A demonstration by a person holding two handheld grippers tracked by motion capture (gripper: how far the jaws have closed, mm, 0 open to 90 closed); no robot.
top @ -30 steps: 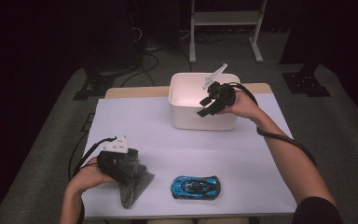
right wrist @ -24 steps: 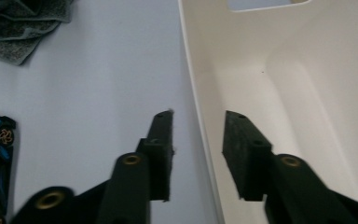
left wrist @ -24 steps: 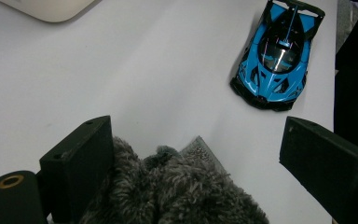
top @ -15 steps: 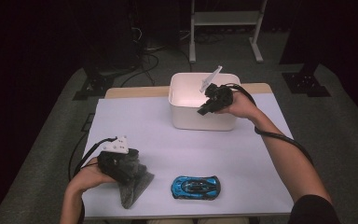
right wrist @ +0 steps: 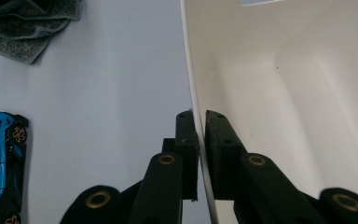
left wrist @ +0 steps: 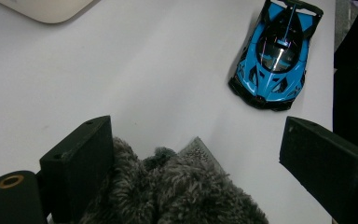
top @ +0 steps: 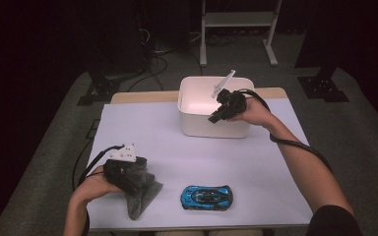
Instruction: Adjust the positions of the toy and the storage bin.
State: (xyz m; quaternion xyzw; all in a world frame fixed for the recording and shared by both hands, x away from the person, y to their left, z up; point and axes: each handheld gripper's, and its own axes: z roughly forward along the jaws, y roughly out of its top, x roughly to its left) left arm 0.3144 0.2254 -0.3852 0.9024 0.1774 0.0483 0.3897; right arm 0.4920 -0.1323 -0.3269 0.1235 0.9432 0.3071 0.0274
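Leftmost, the left gripper (top: 128, 172) rests over a grey cloth (top: 140, 199) at the near-left corner of the white surface (top: 147, 132), its jaws spread wide with the cloth's fuzzy edge lying between them, against one jaw but unpinched. Just right of the cloth sits a blue car (top: 206, 197), apart from both grippers. Farther back and to the right, the right gripper (top: 216, 116) has just clenched its jaws on the near wall of the white bin (top: 197, 125), one jaw inside and one outside.
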